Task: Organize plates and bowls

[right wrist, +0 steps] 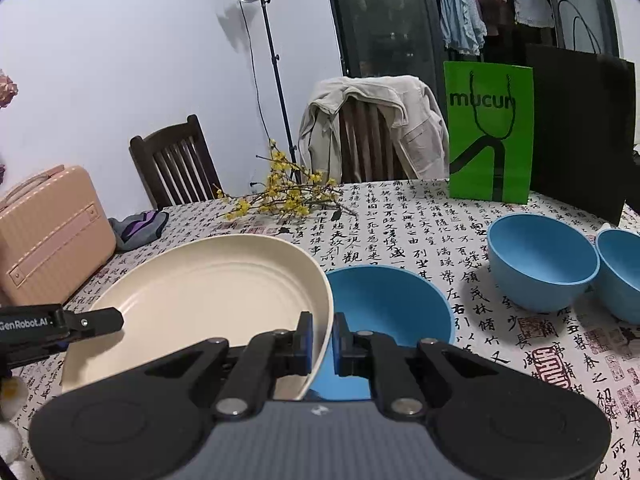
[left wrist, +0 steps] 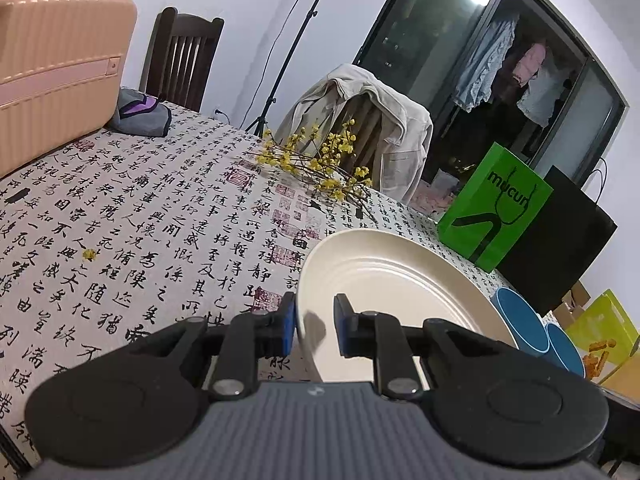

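A large cream plate (right wrist: 200,296) is gripped at two opposite rims. My right gripper (right wrist: 323,338) is shut on its right rim, and my left gripper (left wrist: 316,322) is shut on the left rim of the plate (left wrist: 392,280). The left gripper (right wrist: 114,318) also shows at the plate's far side in the right wrist view. A blue bowl (right wrist: 392,300) sits just right of the plate, partly hidden by the rim. Two more blue bowls (right wrist: 540,256) (right wrist: 620,268) stand side by side further right; both of those bowls (left wrist: 520,320) (left wrist: 564,348) appear behind the plate in the left wrist view.
The table wears a calligraphy-print cloth (right wrist: 400,216). A pink suitcase (right wrist: 48,232) and a grey-purple cloth (right wrist: 140,226) lie at the left, yellow flower branches (right wrist: 284,196) at the back. A green bag (right wrist: 490,132) and a black bag (right wrist: 580,132) stand back right. Chairs line the far edge.
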`<state>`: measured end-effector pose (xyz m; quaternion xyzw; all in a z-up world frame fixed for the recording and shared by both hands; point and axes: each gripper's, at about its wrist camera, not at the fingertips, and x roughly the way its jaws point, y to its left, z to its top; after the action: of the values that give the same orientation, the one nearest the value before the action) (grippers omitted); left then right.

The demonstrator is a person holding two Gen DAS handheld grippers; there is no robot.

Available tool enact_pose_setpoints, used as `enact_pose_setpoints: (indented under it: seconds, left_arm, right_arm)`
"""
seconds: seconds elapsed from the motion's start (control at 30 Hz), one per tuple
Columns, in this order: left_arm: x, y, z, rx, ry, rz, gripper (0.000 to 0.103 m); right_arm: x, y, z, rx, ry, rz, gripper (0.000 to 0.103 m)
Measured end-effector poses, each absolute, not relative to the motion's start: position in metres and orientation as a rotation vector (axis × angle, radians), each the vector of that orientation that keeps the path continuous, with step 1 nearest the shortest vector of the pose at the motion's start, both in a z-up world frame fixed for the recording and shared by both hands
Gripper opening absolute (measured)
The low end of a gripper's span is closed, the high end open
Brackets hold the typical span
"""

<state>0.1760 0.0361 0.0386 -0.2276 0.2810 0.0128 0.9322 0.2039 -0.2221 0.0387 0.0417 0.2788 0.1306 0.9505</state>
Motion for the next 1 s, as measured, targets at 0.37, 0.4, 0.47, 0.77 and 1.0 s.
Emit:
enact_pose_setpoints:
  seconds: [0.37, 0.4, 0.47, 0.77, 1.0]
  left_arm:
    - [0.171, 0.025, 0.031, -0.434, 0.583, 0.004, 0.019]
    - [0.171, 0.024, 0.031, -0.431, 0.584, 0.002, 0.019]
    - [0.17, 0.022, 0.031, -0.425, 0.585, -0.004, 0.019]
    - [0.165, 0.016, 0.033, -0.399, 0.587, -0.029, 0.019]
    - [0.163, 0.013, 0.031, -0.396, 0.592, -0.042, 0.019]
  right_arm:
    - [0.189, -0.231, 0.032, 0.107, 0.546, 0.239, 0.01]
    - [0.187, -0.232, 0.032, 0.11, 0.542, 0.238, 0.01]
    - [0.184, -0.234, 0.032, 0.113, 0.535, 0.234, 0.01]
    - [0.171, -0.241, 0.033, 0.128, 0.516, 0.221, 0.01]
    - [0.165, -0.248, 0.028, 0.142, 0.517, 0.211, 0.01]
